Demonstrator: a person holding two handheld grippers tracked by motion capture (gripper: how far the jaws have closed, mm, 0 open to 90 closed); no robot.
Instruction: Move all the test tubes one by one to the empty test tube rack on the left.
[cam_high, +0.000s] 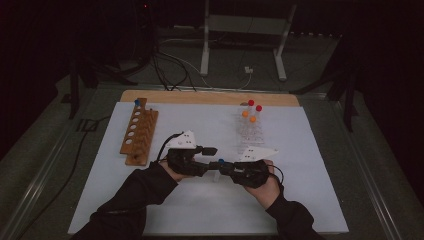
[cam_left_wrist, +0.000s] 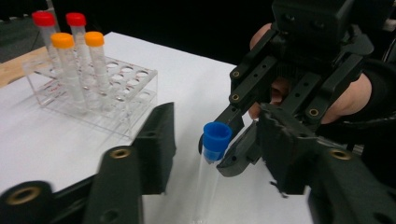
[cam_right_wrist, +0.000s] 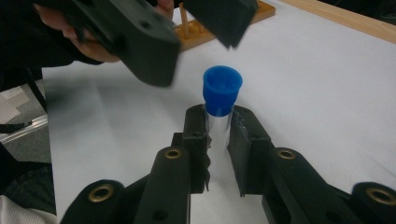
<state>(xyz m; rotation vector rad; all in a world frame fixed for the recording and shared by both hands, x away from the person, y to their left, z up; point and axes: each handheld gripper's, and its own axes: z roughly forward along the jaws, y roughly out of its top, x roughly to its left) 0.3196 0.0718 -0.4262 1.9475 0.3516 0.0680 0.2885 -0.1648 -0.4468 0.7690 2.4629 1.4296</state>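
R gripper (cam_right_wrist: 218, 140) clamps blue-cap tube (cam_right_wrist: 221, 93), upright

A: Which colours sit near the clear plastic tube rack (cam_left_wrist: 116, 88)?

B: Standing in it, two red-capped clear tubes (cam_left_wrist: 44, 18) and two orange-capped clear tubes (cam_left_wrist: 63, 40). Beside it, a clear tube with a bright blue cap (cam_left_wrist: 216, 137).

A: And beneath it?

B: A plain white table sheet (cam_high: 300, 150); well left of the rack, a brown wooden holed rack (cam_high: 139, 132).

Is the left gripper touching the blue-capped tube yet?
Apart. In the right gripper view the left gripper hangs above the blue-capped tube with white table between; the right gripper clamps it.
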